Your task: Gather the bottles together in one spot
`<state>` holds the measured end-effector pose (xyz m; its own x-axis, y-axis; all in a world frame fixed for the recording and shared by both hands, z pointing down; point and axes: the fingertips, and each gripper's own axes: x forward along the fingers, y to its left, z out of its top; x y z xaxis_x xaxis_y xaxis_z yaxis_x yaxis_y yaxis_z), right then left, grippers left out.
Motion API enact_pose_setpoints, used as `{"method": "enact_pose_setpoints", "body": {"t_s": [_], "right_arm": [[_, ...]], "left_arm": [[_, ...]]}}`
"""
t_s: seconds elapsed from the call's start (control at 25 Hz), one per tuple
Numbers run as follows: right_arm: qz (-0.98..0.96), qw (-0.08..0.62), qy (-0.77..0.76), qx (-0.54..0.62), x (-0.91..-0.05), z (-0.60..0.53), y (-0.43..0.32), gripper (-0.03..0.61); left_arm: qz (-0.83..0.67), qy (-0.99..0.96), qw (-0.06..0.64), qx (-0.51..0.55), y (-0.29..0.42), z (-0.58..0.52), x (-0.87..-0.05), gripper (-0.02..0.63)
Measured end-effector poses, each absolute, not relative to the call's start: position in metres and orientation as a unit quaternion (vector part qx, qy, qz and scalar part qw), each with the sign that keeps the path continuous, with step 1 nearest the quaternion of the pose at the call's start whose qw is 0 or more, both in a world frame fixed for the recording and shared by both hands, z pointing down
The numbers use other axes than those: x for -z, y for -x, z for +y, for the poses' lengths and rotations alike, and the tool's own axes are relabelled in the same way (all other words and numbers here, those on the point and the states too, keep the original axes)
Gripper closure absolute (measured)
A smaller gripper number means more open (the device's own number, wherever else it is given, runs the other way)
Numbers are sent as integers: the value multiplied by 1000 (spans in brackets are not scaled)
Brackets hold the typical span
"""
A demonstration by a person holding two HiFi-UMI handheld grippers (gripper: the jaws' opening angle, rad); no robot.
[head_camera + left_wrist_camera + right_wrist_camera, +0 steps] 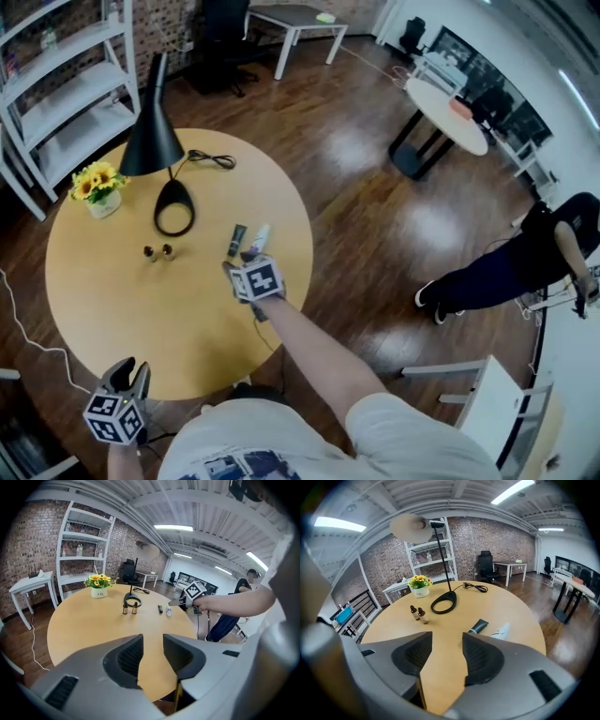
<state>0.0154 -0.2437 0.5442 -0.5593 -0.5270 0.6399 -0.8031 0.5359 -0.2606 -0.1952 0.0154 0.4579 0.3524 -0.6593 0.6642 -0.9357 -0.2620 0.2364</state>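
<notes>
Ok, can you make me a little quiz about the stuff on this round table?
1. True or false: the two small brown glass bottles stand side by side on the round wooden table.
2. What is nearest the yellow flowers in the white pot? A) black desk lamp B) dark tube lying down C) white tube lying down
3. What is between the jaws of the right hand-held gripper?
Key: 1 true; 2 A; 3 nothing, its jaws are open.

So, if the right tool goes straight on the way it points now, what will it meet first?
Probably the bare table top, since the right tool tilts down. The dark tube lies just right of that line; depth is unclear.
</notes>
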Motion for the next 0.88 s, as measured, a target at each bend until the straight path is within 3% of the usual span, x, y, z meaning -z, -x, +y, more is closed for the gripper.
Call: {"method": "enact_pose_setpoints", "body": {"t_s": [0.24, 0.32, 0.52, 0.76, 0.88], "right_arm": [[-771, 356, -445, -284, -604, -286, -56, 336], [-764, 345, -428, -337, -616, -286, -58, 336], [-778, 322, -458, -285, -609, -335, -67, 336], [-759, 369, -460, -276, -640, -353, -59, 340], [-746, 420, -450, -255, -649, -352, -56, 374]], "left_arm": [[-520, -768, 306, -216, 183, -23, -485, 480], [-518, -769, 307, -217, 175, -33, -482, 480], [-538, -744, 325, -225, 172, -20, -470, 480], [-546, -729, 342, -231, 175, -14, -481, 480], [-545, -727, 346, -234, 173, -12, -485, 480]]}}
